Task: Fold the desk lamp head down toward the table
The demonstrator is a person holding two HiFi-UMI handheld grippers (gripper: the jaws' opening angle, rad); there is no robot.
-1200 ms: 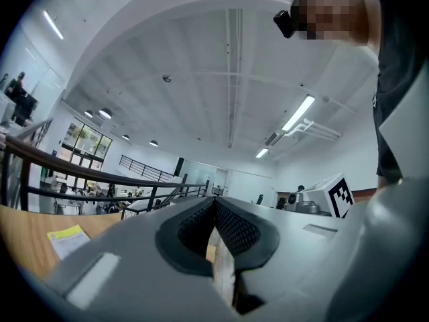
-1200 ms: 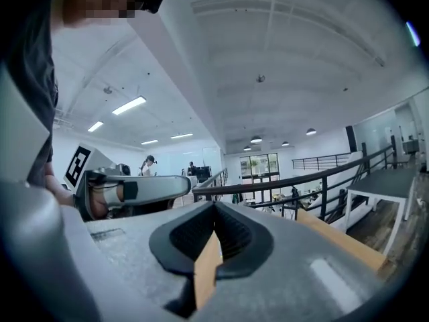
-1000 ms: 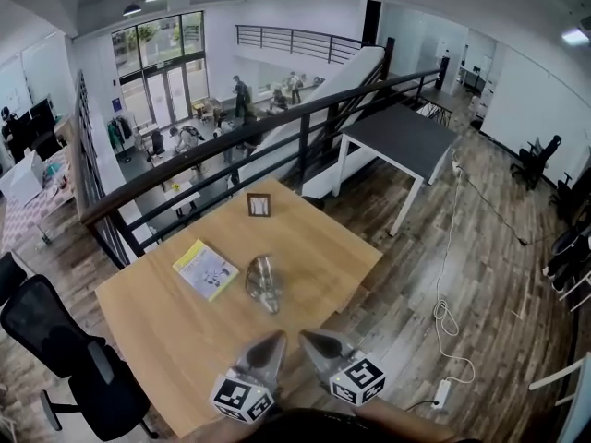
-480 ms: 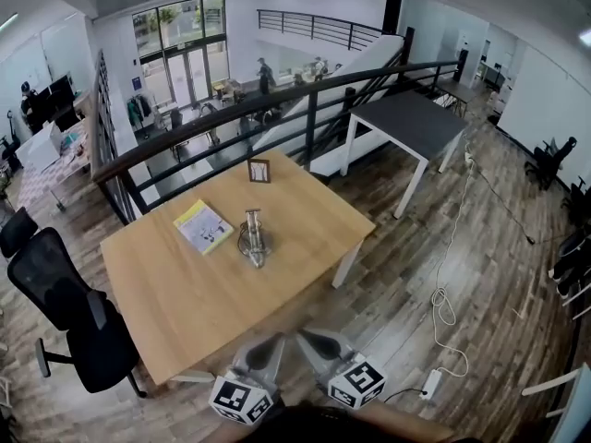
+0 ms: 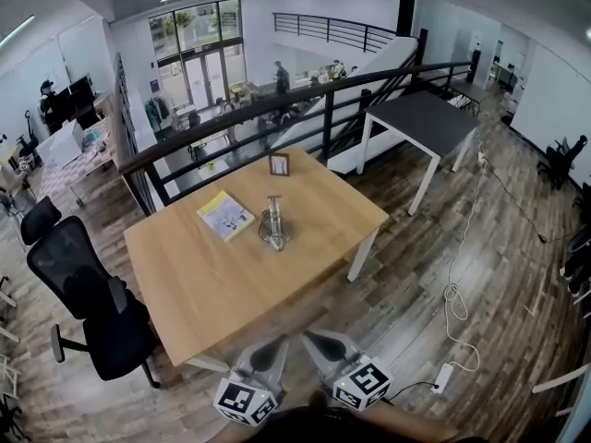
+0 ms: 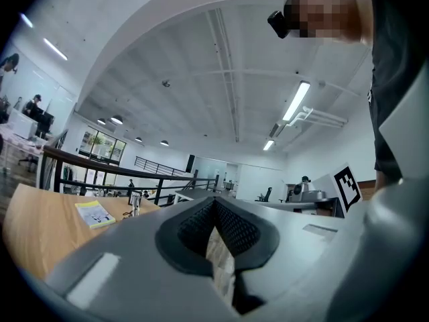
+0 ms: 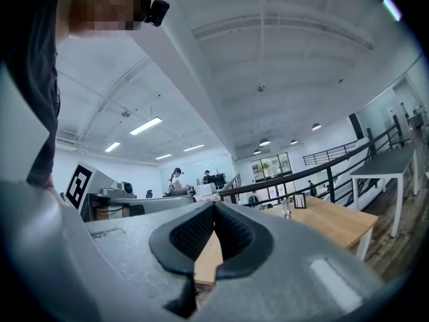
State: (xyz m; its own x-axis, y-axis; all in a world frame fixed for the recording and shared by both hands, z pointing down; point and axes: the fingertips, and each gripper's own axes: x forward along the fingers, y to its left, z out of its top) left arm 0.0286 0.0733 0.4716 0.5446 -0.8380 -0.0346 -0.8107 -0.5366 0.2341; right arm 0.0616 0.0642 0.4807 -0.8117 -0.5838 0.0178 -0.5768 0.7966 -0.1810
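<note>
The small metallic desk lamp (image 5: 274,225) stands on a round base near the middle of the wooden table (image 5: 305,247). It shows far off and tiny in the left gripper view (image 6: 135,204) and the right gripper view (image 7: 287,209). My left gripper (image 5: 275,344) and right gripper (image 5: 313,339) are side by side at the bottom of the head view, well short of the table's near edge. Both are shut with nothing between the jaws (image 6: 214,205) (image 7: 214,210), and they point level toward the table.
A yellow booklet (image 5: 225,215) lies left of the lamp and a small picture frame (image 5: 279,164) stands behind it. A black office chair (image 5: 88,298) is at the table's left. A dark table (image 5: 427,120), a railing (image 5: 277,109) and floor cables (image 5: 454,293) lie beyond.
The table and lamp have slid farther away and shrunk in the head view as I backed off from them. Both grippers stayed shut and side by side.
</note>
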